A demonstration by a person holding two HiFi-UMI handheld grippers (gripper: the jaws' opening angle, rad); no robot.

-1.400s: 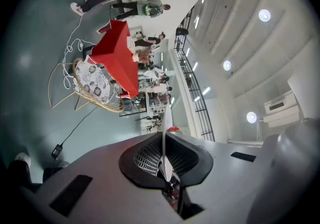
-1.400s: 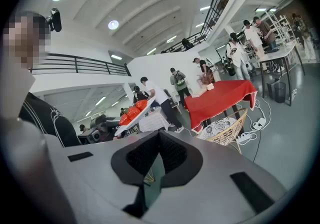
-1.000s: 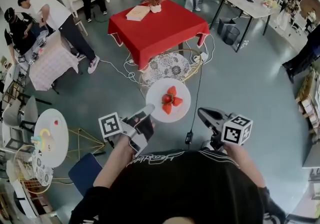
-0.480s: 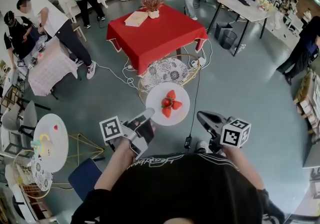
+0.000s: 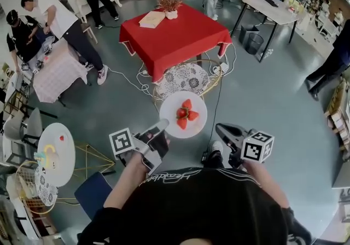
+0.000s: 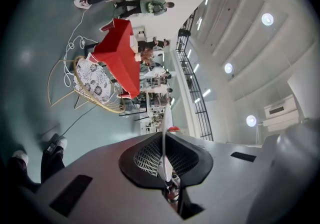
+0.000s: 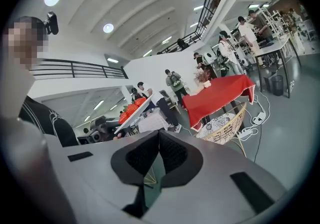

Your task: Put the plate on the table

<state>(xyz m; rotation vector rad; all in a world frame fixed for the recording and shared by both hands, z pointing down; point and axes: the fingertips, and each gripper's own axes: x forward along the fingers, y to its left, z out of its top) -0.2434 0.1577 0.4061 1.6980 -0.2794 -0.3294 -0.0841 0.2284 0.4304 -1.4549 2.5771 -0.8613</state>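
Observation:
A white plate [image 5: 183,114] with strawberries [image 5: 186,111] on it hangs above the floor in the head view. My left gripper [image 5: 161,126] is shut on its near-left rim. In the left gripper view the plate [image 6: 163,123] stands edge-on between the pads of the left gripper [image 6: 164,140]. My right gripper [image 5: 221,129] sits to the plate's right, shut with nothing in it. The right gripper view shows the pads of the right gripper [image 7: 159,134] meeting, and the plate [image 7: 134,114] to the left. The red-clothed table [image 5: 175,33] stands farther ahead, with a book and a potted plant on it.
A wicker chair with a patterned cushion [image 5: 183,79] stands between the plate and the red table. Cables [image 5: 134,77] and a power strip lie on the floor. A small round white table [image 5: 54,151] and a blue chair [image 5: 93,186] are at the left. People stand around the room.
The plate and my left gripper have drifted slightly up in the view. A shoe now shows between the two grippers. Both grips look the same.

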